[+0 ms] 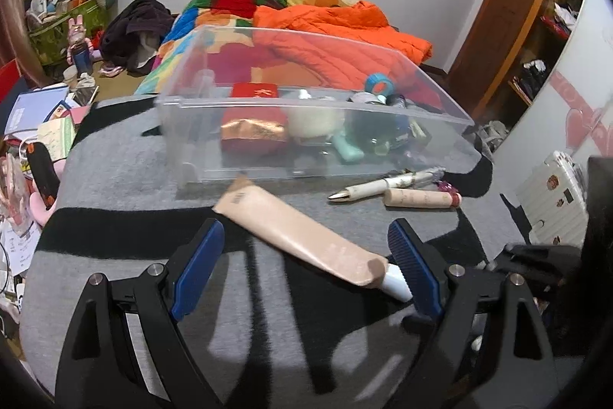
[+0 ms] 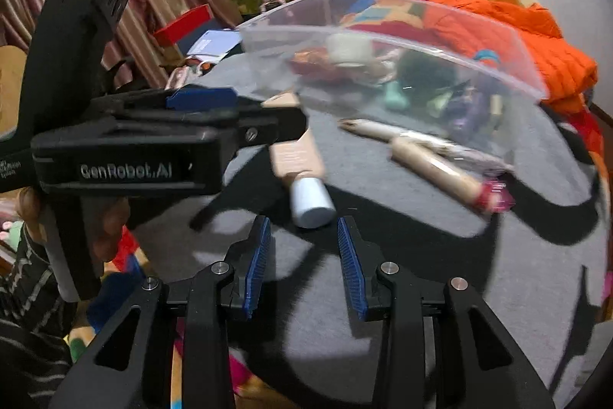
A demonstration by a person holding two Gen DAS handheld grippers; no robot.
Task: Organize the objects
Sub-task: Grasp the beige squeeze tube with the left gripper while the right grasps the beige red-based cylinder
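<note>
Beige cosmetic tube point(image 1: 302, 236), white cap point(image 2: 309, 202) toward the cameras, flat on the grey blanket point(image 1: 126, 179) just in front of the clear storage bin point(image 1: 440, 110). Step judged: pickup of this tube for the bin. Left tool point(image 1: 306, 267) spread wide astride it, pads not pressing. Right tool point(image 2: 302, 263) narrowed yet empty, cap at its 12 o'clock. Next, probably: a squeeze, a lift over the near wall. Two pens point(image 1: 387, 188) at the tube's 2 o'clock. "GenRobot.AI" legible on the left tool's body; tube print unreadable.

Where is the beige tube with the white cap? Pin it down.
In the left wrist view, the beige tube lies diagonally on the grey blanket, just before the clear plastic bin, between the left tongs' open pads.
</note>
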